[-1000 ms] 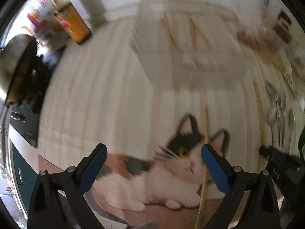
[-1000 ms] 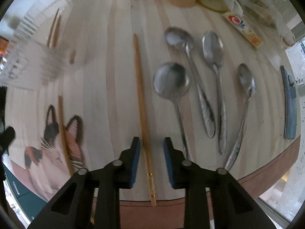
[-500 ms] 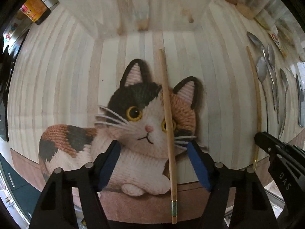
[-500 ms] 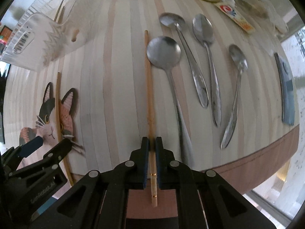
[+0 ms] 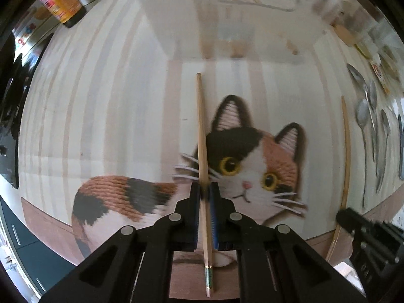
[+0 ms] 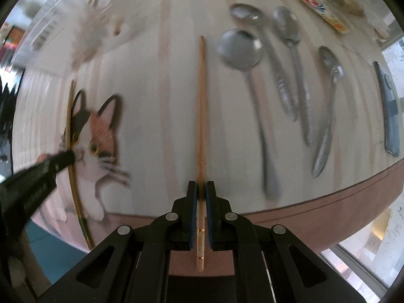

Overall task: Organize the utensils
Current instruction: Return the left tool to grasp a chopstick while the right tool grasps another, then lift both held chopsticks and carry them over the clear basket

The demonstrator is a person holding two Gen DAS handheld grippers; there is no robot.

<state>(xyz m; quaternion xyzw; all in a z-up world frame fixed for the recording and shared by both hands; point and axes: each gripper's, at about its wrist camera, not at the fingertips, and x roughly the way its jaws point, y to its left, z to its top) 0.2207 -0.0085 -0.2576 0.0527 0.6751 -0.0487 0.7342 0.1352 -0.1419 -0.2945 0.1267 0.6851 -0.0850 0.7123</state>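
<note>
Wooden chopsticks sit clamped in both grippers: the left gripper [image 5: 205, 189] pinches one chopstick [image 5: 202, 136] near its butt, the right gripper [image 6: 201, 189] another [image 6: 201, 96]. Each shaft runs lengthwise straight ahead, toward the clear holder [image 5: 227, 17] at the frame's top.

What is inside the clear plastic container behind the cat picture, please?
Through the blurred wall of the container, a few wooden sticks, probably chopsticks, stand leaning. Whether anything else lies at its bottom cannot be told; the view is too blurred there.
</note>
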